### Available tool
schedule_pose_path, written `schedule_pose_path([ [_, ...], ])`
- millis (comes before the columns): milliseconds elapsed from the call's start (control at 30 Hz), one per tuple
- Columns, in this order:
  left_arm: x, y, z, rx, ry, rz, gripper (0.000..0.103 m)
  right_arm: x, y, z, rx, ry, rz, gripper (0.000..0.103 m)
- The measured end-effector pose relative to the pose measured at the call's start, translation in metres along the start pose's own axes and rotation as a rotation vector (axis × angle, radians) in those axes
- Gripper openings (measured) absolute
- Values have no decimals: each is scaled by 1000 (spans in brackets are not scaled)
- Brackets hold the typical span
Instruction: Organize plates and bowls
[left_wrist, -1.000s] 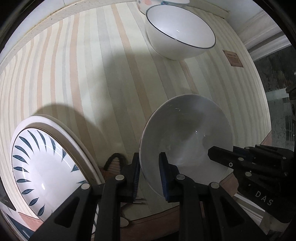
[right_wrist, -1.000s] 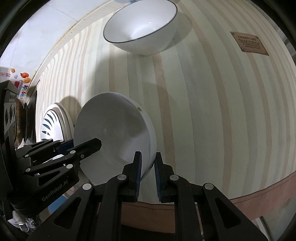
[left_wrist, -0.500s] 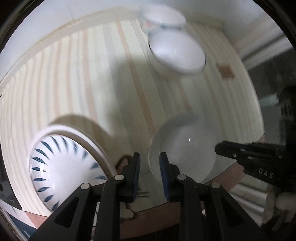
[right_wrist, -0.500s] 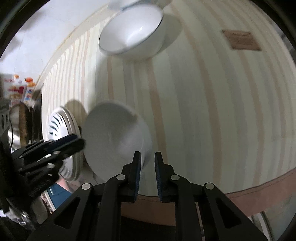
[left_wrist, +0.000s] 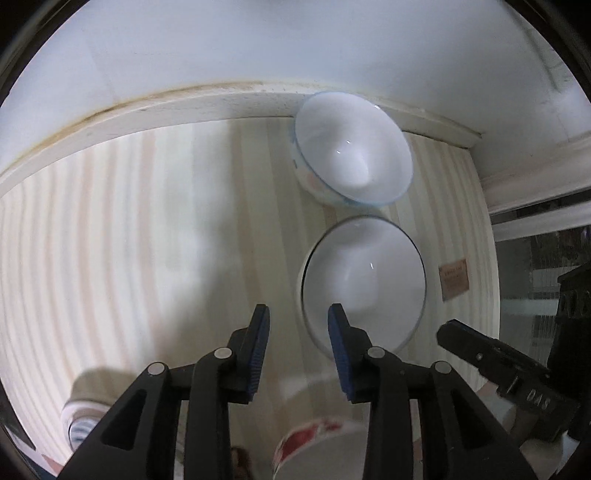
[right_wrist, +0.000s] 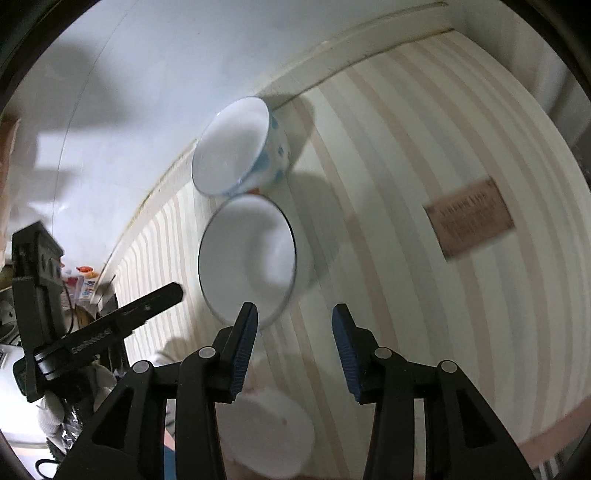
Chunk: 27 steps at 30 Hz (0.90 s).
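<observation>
A white bowl with a thin dark rim (left_wrist: 364, 280) stands on the striped tablecloth, just ahead of my left gripper (left_wrist: 298, 343), which is open and empty. It also shows in the right wrist view (right_wrist: 247, 254), just beyond my right gripper (right_wrist: 293, 332), which is open and empty too. Behind it, by the wall, stands a white bowl with blue and red spots (left_wrist: 351, 151), also in the right wrist view (right_wrist: 240, 147). A white bowl (right_wrist: 266, 432) lies below my right gripper; in the left wrist view it shows a red pattern (left_wrist: 317, 439).
The white wall (left_wrist: 258, 48) and a pale ledge run along the table's far edge. A brown label (right_wrist: 469, 218) lies on the cloth at the right. A patterned plate's edge (left_wrist: 79, 421) shows at lower left. Clutter (right_wrist: 85, 280) lies beyond the table's left end.
Both grippers have let go of the white bowl, opened, and lifted up and back. The bowl now lies below them; the dark-rimmed bowl sits in front.
</observation>
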<state>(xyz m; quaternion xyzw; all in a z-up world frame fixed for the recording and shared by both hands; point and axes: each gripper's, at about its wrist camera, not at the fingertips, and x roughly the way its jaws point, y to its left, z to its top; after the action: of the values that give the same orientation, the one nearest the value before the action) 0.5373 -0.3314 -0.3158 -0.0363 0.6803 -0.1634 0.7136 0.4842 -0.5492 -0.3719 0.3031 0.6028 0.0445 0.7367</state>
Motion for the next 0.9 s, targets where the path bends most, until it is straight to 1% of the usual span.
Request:
schedule_pose_path([
  [100, 23, -5, 13, 7, 46, -6, 30, 17, 3, 13, -13, 7, -16, 45],
  [200, 37, -10, 16, 30, 71, 4, 30, 36, 3, 21, -29, 30, -42, 44],
  [233, 39, -11, 14, 39, 75, 3, 29, 41, 2, 22, -33, 32, -55, 38],
  [267, 42, -11, 15, 44, 77, 2, 27, 45, 3, 23, -40, 35, -65, 30],
  [300, 44, -13, 14, 52, 72, 18, 23, 50, 3, 23, -46, 45, -75, 24],
  [333, 45, -14, 14, 61, 65, 29, 22, 54, 3, 24, -44, 50, -77, 17],
  [367, 46, -15, 14, 70, 56, 35, 22, 57, 4, 22, -45, 48, -65, 16],
  [467, 45, -14, 13, 67, 54, 39, 20, 58, 10, 21, -70, 35, -98, 15],
  [633, 32, -15, 8, 71, 34, 42, 20, 52, 15, 18, -81, 34, -100, 13],
  [700, 21, -17, 5, 71, 22, 40, 20, 43, 12, 19, -91, 27, -97, 13],
  [900, -25, -20, -13, 79, -22, 21, 20, 4, 37, 5, -131, -6, -68, 13],
])
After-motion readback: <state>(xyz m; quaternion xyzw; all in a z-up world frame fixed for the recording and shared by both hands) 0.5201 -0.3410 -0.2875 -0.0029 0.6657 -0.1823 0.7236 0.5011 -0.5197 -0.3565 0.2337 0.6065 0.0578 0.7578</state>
